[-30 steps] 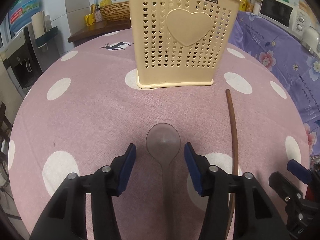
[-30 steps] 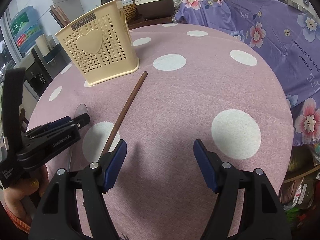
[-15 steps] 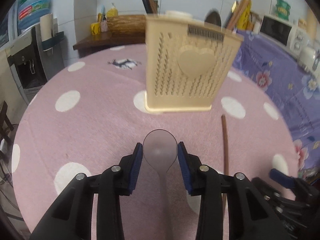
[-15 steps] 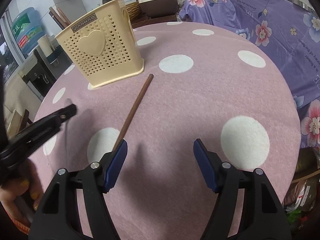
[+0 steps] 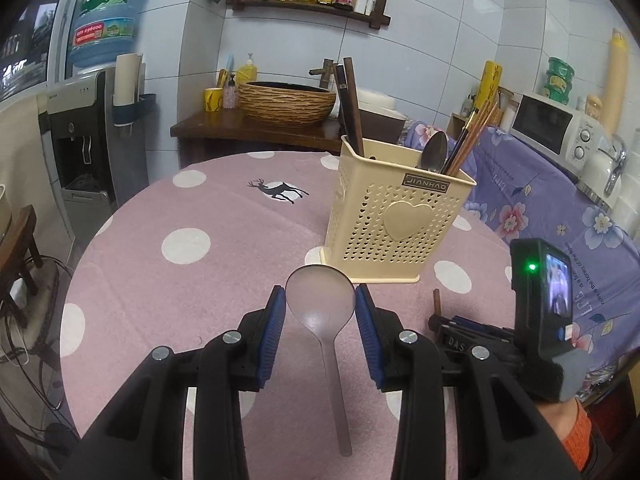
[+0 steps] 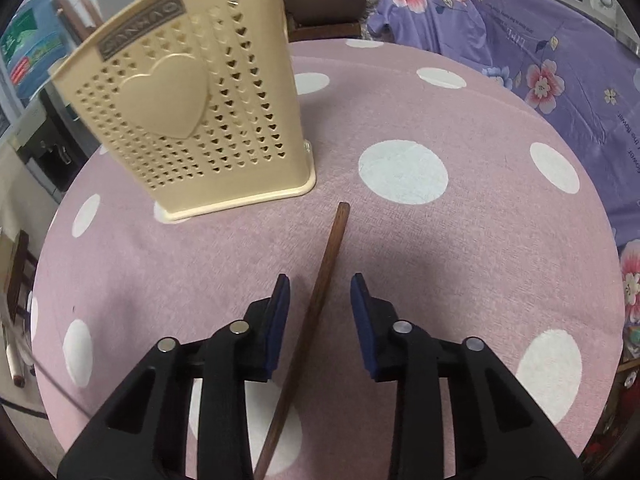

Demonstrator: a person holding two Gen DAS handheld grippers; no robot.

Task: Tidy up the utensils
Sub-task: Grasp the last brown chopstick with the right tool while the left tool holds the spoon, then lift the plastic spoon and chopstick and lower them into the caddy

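Left hand-held gripper (image 5: 320,312): closed on the bowl of a translucent spoon (image 5: 322,308), blue pads touching both sides of the bowl. Spoon lifted clear of the table (image 5: 168,280), bowl forward, handle running back between the fingers toward the camera. Directly ahead: cream utensil holder (image 5: 384,232) with heart-shaped holes, upright on the pink polka-dot table. Inside the holder: a metal spoon (image 5: 434,152), several chopsticks (image 5: 472,136) leaning right, and two dark handles (image 5: 350,108) at the rear left corner.

Right hand-held gripper (image 6: 318,312): partly open, fingers apart, straddling a brown wooden chopstick (image 6: 316,312). No pad contact with the chopstick visible. Chopstick flat on the table, far tip pointing toward the holder's near right corner, just short of its base; near end running back under the gripper. Seen from the left wrist: right hand-held gripper low at the right, beside the chopstick tip.
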